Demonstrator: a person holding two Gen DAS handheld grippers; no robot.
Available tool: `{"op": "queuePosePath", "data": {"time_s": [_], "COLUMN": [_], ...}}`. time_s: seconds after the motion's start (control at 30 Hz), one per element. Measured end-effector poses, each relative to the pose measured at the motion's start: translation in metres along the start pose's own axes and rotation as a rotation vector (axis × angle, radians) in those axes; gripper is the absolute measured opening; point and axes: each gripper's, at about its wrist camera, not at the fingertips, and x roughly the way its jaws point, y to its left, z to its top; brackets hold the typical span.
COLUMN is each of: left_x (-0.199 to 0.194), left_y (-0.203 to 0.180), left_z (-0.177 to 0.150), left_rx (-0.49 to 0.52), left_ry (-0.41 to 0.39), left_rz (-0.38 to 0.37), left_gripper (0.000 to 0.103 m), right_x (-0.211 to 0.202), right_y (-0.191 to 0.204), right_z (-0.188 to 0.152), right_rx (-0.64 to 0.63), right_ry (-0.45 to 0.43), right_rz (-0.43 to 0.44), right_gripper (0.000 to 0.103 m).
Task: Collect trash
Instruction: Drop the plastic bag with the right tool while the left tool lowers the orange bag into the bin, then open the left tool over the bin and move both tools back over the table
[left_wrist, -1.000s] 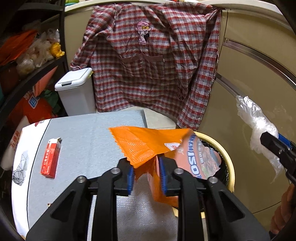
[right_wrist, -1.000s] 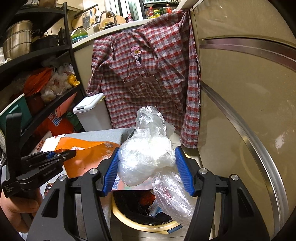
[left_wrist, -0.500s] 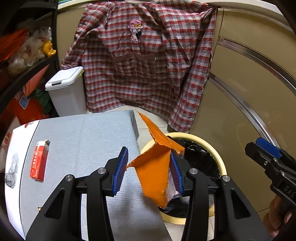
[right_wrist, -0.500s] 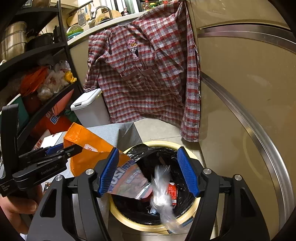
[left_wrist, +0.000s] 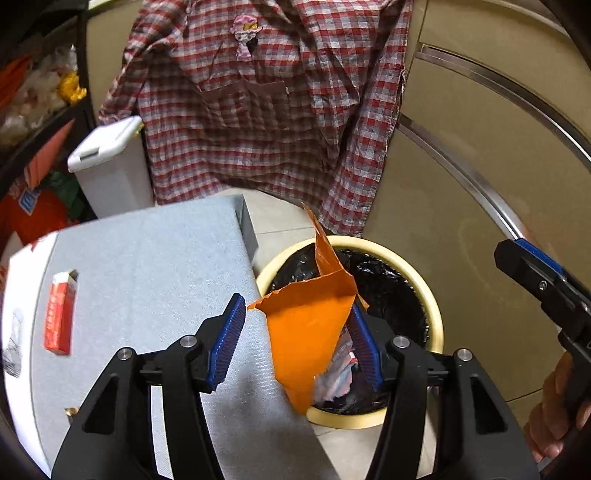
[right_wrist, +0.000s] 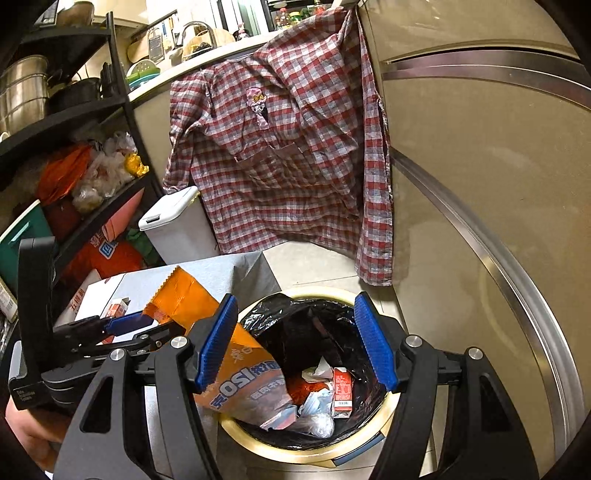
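My left gripper (left_wrist: 299, 345) is open; an orange snack bag (left_wrist: 308, 325) hangs between its jaws, leaning on the right one, over the edge of a round yellow-rimmed bin (left_wrist: 434, 306) with a black liner. In the right wrist view the bag (right_wrist: 240, 373) tips into the bin (right_wrist: 306, 448) beside the left gripper (right_wrist: 147, 328). My right gripper (right_wrist: 295, 343) is open and empty above the bin; its clear plastic bag (right_wrist: 317, 422) lies inside with other trash. A red carton (left_wrist: 59, 317) lies on the grey table (left_wrist: 147, 266).
A plaid shirt (left_wrist: 266, 103) hangs on the counter behind. A white lidded bin (left_wrist: 110, 166) stands on the floor at left, beside black shelves (right_wrist: 74, 122) with bags and pots. A beige cabinet wall (right_wrist: 480, 184) is at right.
My right gripper opened and the clear plastic bag dropped into the bin. My left gripper opened and the orange bag slid down toward the bin.
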Motion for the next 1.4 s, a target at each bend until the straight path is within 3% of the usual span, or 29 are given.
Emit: {"op": "queuePosePath", "data": {"time_s": [0.2,0.43,0.63,0.83,1.0,1.13,1.3,1.4], "left_x": [0.006,0.004,0.015,0.01,0.019,0.018,0.001,-0.023], "left_y": [-0.005,-0.007,-0.013,-0.009,-0.017,-0.018,-0.009,0.003], "left_z": [-0.002,-0.004,-0.01,-0.014,-0.019,-0.028,-0.032,-0.033], "left_rx": [0.021,0.033,0.08,0.077,0.129,0.166,0.14,0.11], "left_ry": [0.052,0.056,0.15,0.145,0.243,0.28,0.227,0.138], "left_rz": [0.003,-0.002,0.031,0.015,-0.041,-0.021,-0.047,-0.05], "left_gripper": [0.056,0.055,0.055,0.055,0.055,0.055,0.055,0.055], "right_x": [-0.002,-0.003,-0.003,-0.003,-0.003,-0.003,-0.005,-0.005], "right_y": [0.002,0.001,0.002,0.002,0.002,0.002,0.003,0.007], "right_z": [0.0,-0.001,0.0,0.0,0.001,0.001,0.002,0.003], "right_rx": [0.001,0.006,0.002,0.004,0.001,0.002,0.003,-0.001], "right_ry": [-0.005,-0.005,-0.005,-0.004,-0.004,-0.005,-0.007,-0.009], "right_rz": [0.003,0.003,0.007,0.007,0.007,0.007,0.012,0.015], "right_gripper": [0.065,0.065,0.065,0.065,0.065,0.065,0.065,0.065]}}
